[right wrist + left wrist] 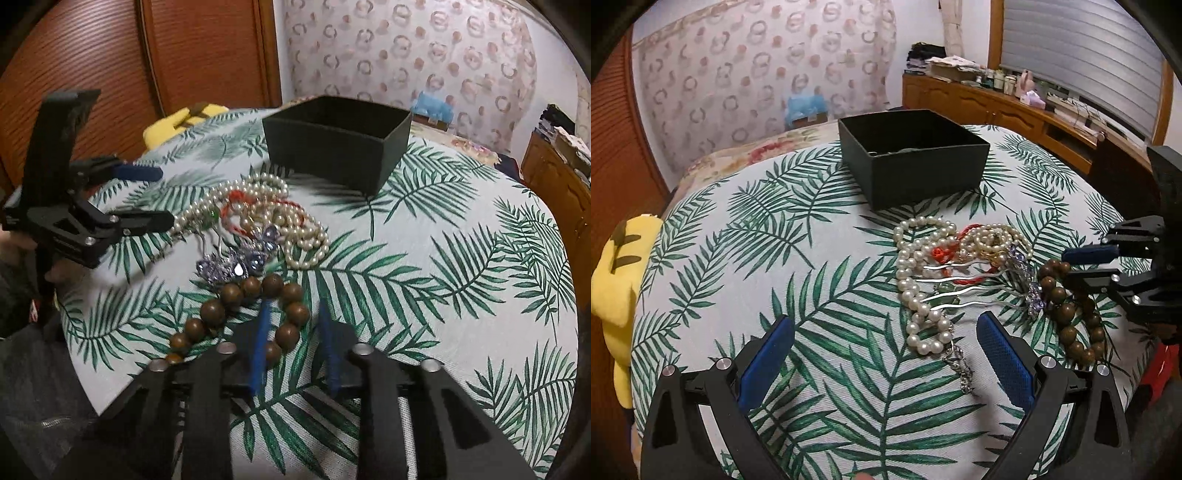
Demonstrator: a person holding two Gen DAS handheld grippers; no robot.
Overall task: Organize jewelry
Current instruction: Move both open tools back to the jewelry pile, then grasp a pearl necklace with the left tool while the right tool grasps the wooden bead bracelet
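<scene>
Nowhere legible writing on black box.

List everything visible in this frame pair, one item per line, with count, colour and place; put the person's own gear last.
open rectangular cardboard box: one, dark green-black, far end of the cloth, beyond the jewelry pile
leaf-print tablecloth: one, white with green fronds, covers the surface
pearl bead strands: several tangled, cream, centre of the pile
red cord knot: one, red, among the pearls
silver hair forks: a few, silver with purple-stone tops, lying across the pearls
round wooden bead bracelet: one, brown, near edge of the pile
yellow plush toy: one, yellow, off the cloth's edge
left gripper: one, black with blue pads, open, short of the pearls
right gripper: one, black with blue pads, closing around the bracelet's beads
</scene>
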